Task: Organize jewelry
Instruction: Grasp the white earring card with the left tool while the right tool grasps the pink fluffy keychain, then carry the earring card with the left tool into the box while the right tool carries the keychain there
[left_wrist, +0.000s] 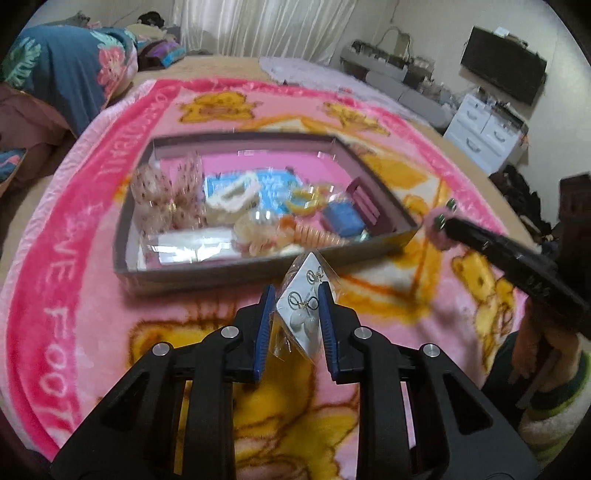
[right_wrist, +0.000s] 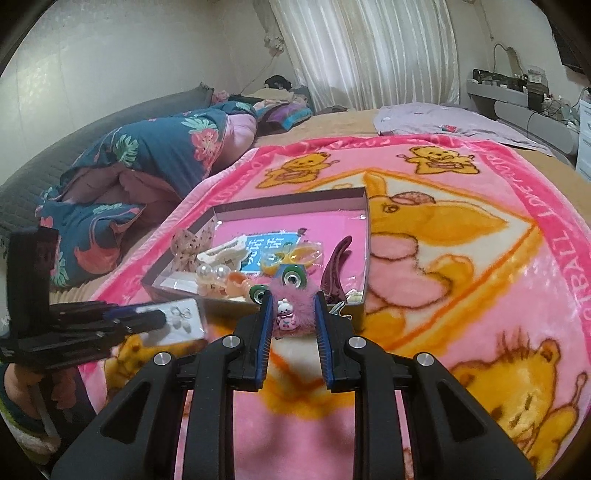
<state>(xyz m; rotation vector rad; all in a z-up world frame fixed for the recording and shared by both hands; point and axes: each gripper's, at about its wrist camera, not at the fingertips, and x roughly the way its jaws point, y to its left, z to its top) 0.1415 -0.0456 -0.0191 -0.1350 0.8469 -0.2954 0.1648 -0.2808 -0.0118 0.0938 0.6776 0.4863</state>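
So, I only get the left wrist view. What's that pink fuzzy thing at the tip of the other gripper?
Observer: A pink fluffy hair clip. The right wrist view shows a small white rabbit figure on it.
Operator: Is it really gripped?
Observer: Yes. The right gripper is shut on it, with a pad against each side.
Operator: And my earrings?
Observer: From that side, the left gripper holds the clear packet of earrings on a white card outside the shallow cardboard box, just short of its near wall.

Black tongs (left_wrist: 295, 295) with blue ribbed pads (left_wrist: 265, 332) and silver screws (left_wrist: 229, 332).
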